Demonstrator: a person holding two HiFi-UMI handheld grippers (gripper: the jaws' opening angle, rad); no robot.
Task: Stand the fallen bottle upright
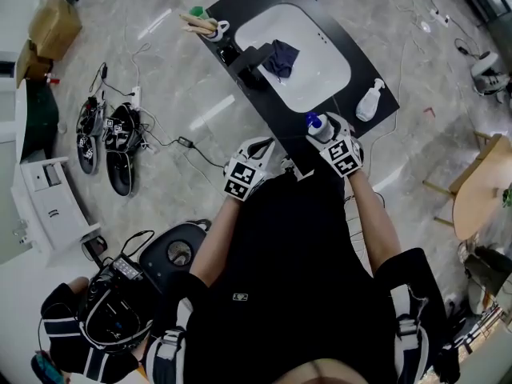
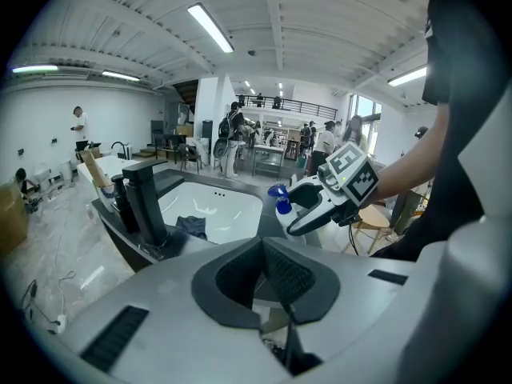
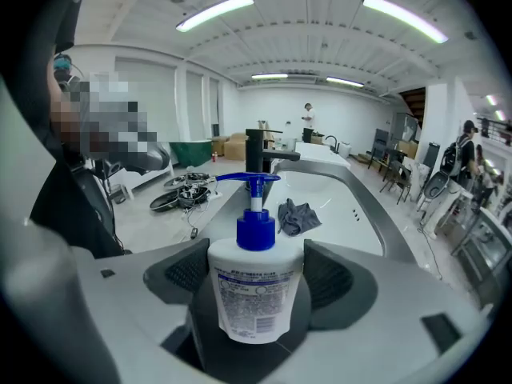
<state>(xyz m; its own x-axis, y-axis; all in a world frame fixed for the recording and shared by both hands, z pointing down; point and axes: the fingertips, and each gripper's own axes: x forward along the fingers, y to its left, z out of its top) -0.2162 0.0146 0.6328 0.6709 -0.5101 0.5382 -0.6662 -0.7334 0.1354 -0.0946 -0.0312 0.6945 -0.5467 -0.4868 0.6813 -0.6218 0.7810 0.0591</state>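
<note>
1. Your right gripper (image 3: 256,272): jaws closed on the pump bottle (image 3: 258,290), one dark pad (image 3: 190,272) against each side of its white body.
2. Pump bottle: white with a printed label, blue collar and blue pump head, the spout turned to the left in the right gripper view. It sat pump-end up between your jaws, at the near edge of the counter (image 1: 240,5), by the near right part of the sink basin (image 1: 324,74). Whether its base touched the counter could not be told.
3. Your left gripper (image 2: 266,272): jaws pressed together, nothing between them, held off the counter's near edge, just left of your right gripper.
4. Sink basin: white, set into the black counter, with a dark cloth (image 1: 281,57) lying at its left end.
5. Faucet (image 1: 253,59): black, on the counter's left edge beside the cloth.
6. Cup (image 1: 218,29): at the far left corner, wooden sticks in it.
7. Second white bottle (image 1: 370,101): near the counter's right corner, well apart from your grippers.
</note>
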